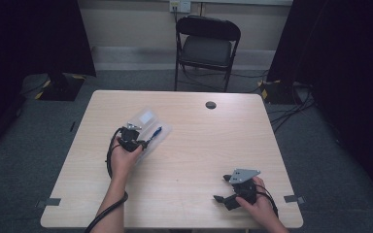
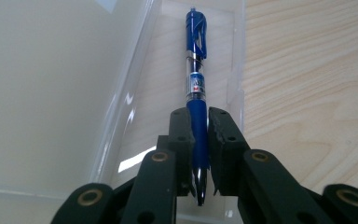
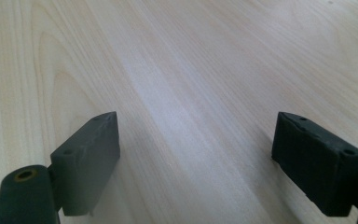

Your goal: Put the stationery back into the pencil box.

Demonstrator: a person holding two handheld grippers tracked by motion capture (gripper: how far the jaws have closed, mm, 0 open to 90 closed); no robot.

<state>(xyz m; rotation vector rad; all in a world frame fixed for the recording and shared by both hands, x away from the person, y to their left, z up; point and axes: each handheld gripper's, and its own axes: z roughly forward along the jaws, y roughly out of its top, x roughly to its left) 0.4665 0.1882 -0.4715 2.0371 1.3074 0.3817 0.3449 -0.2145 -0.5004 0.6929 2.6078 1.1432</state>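
Note:
A blue click pen [image 2: 196, 79] lies lengthwise over the open half of a clear plastic case [image 2: 135, 93]. My left gripper [image 2: 198, 133] is shut on the pen's blue grip, its metal tip pointing back toward the camera. From above, the left gripper [image 1: 137, 141] sits over the clear case [image 1: 148, 127] at the table's left middle, the blue pen [image 1: 156, 132] poking out to the right. My right gripper [image 3: 196, 158] stands open above bare wood with nothing between its fingers. In the high view the right gripper [image 1: 226, 196] rests near the table's front right.
The light wooden table [image 1: 189, 160] has a round cable hole [image 1: 211, 105] near its far edge. A black folding chair [image 1: 207, 46] stands behind the table. Cables lie on the floor at the right.

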